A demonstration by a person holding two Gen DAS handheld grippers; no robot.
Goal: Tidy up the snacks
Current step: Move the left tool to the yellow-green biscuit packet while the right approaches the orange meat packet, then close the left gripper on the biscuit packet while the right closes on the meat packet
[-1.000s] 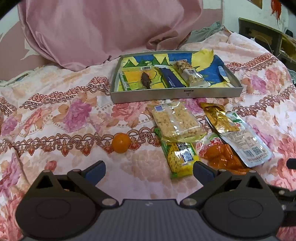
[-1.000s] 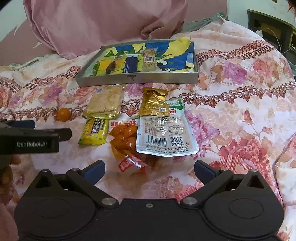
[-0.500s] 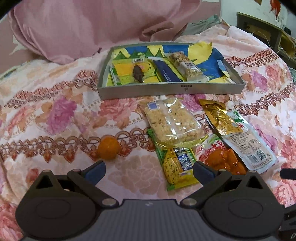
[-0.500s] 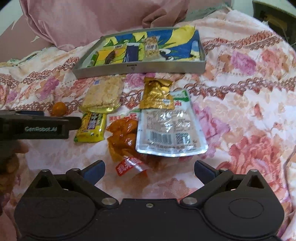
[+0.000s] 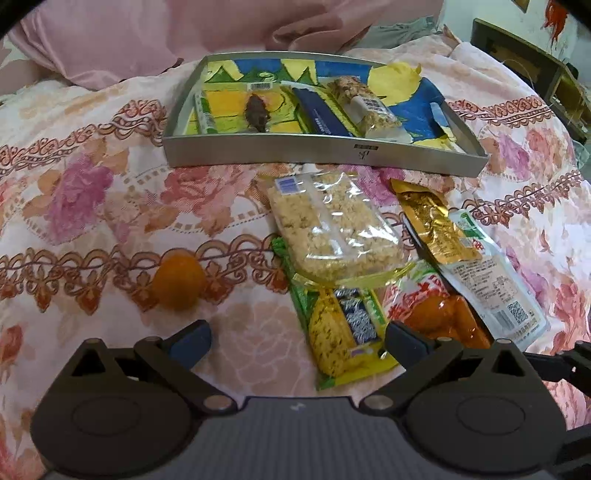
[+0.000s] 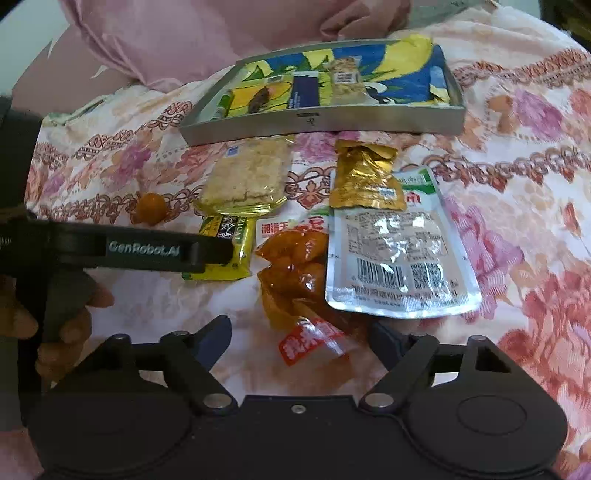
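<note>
You held both grippers tilted steeply down over the bed [image 5: 92, 206], side by side, with your left hand [image 6: 62, 321] wrapped round its handle at the left edge of the right wrist view. The left gripper [image 5: 297, 341] had its fingers wide and nothing pressed between them; the yellow-green packet [image 5: 343, 328] lay in the gap, nearer the right finger [image 5: 404, 339]. The small orange [image 5: 179, 282] sat alone just beyond the left finger, with bare floral bedspread all around it. The right gripper [image 6: 299, 336] was closing its fingers, and the red sealed end of the orange snack bag [image 6: 295, 273] lay between them, not yet pinched as far as the view showed. The silver pouch [image 6: 399, 251] overlapped that bag on the right, with the gold packet [image 6: 364, 177] on its far end. The clear rice-cake pack [image 5: 332, 229] lay over the yellow-green packet's far end. Beyond the pile, the metal tray [image 5: 321, 151] stood with its near wall close to the packs, already carrying several snacks. The right side of the bed lay open; a pink pillow [image 5: 147, 33] closed the far side.
</note>
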